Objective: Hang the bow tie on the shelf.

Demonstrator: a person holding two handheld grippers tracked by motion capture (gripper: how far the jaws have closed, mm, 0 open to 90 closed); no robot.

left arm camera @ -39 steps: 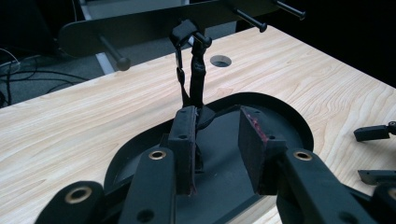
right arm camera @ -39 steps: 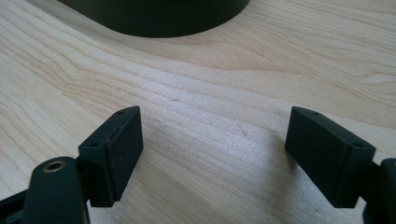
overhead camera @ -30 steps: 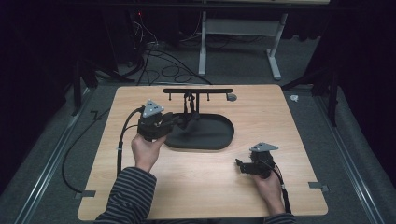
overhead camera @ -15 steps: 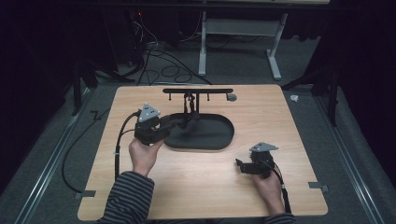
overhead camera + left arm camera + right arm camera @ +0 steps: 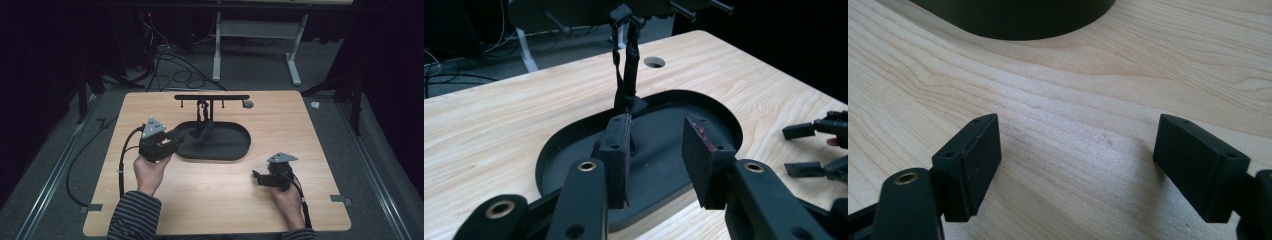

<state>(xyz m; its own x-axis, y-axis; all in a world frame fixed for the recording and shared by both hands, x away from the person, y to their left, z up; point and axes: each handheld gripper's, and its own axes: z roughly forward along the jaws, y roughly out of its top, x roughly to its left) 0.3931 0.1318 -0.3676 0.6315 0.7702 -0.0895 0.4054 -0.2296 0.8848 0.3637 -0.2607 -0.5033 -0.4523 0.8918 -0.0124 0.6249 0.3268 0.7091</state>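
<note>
Black oval tray (image 5: 220, 150) sits mid-tabletop (image 5: 215, 200), long axis across the high view; a black stand with a crossbar (image 5: 211, 97) rises from its far side and a dark strap (image 5: 626, 65) hangs off the bar down into the tray. Left tongs (image 5: 176, 136) are at the tray's left end, jaws reaching over the rim; in the left gripper view the pads (image 5: 616, 155) stand partly apart, nothing between them, just the tray floor and the foot of the strap seen past the gap. Not touching the strap as far as I can tell. Right tongs (image 5: 260, 178) rest low over bare wood near the tray's right front corner, apart from it; jaws spread wide and empty in the right gripper view (image 5: 1075, 165), with the tray's edge (image 5: 1018, 20) at the top of that picture. Left hand (image 5: 150, 172) in a striped sleeve, right hand (image 5: 289, 200) at the near edge. Small round hole (image 5: 247, 104) in the tabletop just right of the crossbar
</note>
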